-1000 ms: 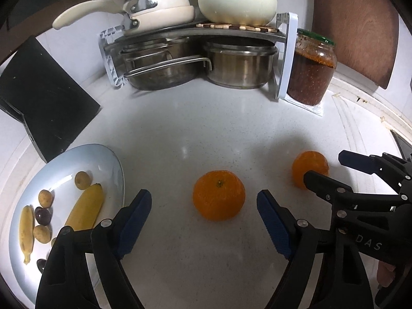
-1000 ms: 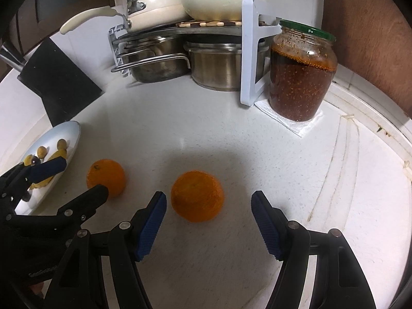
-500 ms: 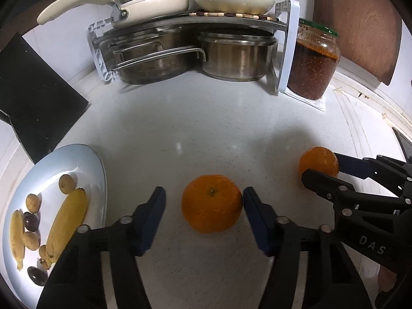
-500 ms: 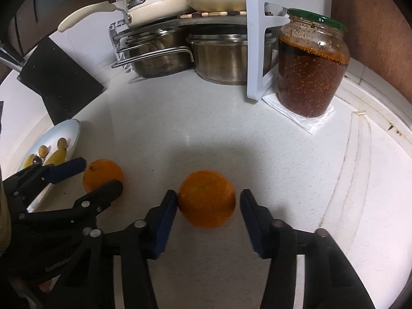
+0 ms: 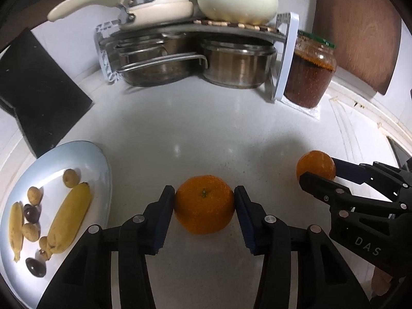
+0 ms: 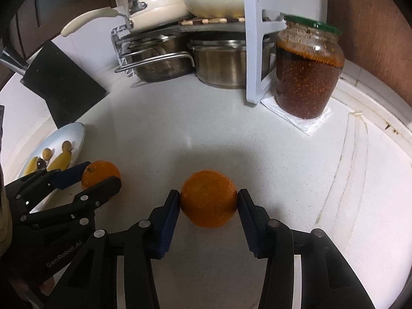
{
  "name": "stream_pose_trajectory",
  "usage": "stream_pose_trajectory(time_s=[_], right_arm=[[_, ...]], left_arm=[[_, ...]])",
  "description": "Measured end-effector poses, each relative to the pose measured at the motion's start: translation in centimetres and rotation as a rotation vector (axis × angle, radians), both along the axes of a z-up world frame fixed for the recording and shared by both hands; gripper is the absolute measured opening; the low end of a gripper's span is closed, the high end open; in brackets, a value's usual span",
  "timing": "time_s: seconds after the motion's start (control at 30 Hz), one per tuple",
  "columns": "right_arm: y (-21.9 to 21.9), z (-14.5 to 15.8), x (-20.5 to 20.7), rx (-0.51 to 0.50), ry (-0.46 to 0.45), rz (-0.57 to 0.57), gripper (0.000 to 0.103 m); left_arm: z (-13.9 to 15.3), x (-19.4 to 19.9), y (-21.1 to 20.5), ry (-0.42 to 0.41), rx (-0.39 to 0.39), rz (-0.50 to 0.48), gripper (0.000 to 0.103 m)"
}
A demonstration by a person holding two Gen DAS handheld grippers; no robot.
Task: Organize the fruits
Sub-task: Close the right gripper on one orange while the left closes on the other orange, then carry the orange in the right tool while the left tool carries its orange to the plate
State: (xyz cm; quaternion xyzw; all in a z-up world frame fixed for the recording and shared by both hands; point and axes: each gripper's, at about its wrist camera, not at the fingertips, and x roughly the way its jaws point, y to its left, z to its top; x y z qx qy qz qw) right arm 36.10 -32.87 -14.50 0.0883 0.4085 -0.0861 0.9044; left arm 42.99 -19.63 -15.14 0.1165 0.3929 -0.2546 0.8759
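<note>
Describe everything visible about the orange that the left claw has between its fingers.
The orange is round, bright, with dimpled peel and a small green stem scar facing up toward the camera. It sits on the white countertop, right of the fruit plate. The left claw is closing, its blue pads touching both flanks. It looks whole and unpeeled.

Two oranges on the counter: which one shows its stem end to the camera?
The orange between the left gripper pads: orange with the stem dimple. The other orange, in the right gripper, shows only plain rind.
</note>
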Motion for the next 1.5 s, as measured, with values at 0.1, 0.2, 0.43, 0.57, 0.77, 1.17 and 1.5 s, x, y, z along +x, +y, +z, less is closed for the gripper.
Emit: stream_pose_trajectory(time_s=[0.1, 0.2, 0.43, 0.57, 0.77, 1.17, 1.5], right_arm=[[0.4, 0.7, -0.4, -0.008, -0.015, 0.005, 0.047], [0.9, 1.4, -0.8, -0.019, -0.032, 0.011, 0.047], [2.2, 3.4, -1.8, -0.025, -0.077, 0.034, 0.047], [3.2, 4.6, -2.3, -0.033, -0.106, 0.057, 0.047], [4.4, 6.2, -3.0, -0.046, -0.146, 0.088, 0.047], [7.2, 8.5, -3.8, -0.045, -0.211, 0.142, 0.047], [9.8, 10.0, -3.5, -0.041, -0.256, 0.195, 0.047]], left_arm=[[0.8, -0.5, 0.8, -0.001, -0.023, 0.027, 0.047], [1.6, -1.1, 1.5, -0.010, -0.039, 0.050, 0.047], [3.7, -2.8, 3.3, -0.051, -0.076, 0.082, 0.047], [4.8, -3.5, 4.3, -0.080, -0.083, 0.100, 0.047], [6.6, -4.6, 5.9, -0.121, -0.112, 0.124, 0.047], [9.0, -5.9, 8.8, -0.188, -0.139, 0.180, 0.047], [10.8, -6.9, 11.7, -0.248, -0.148, 0.227, 0.047]])
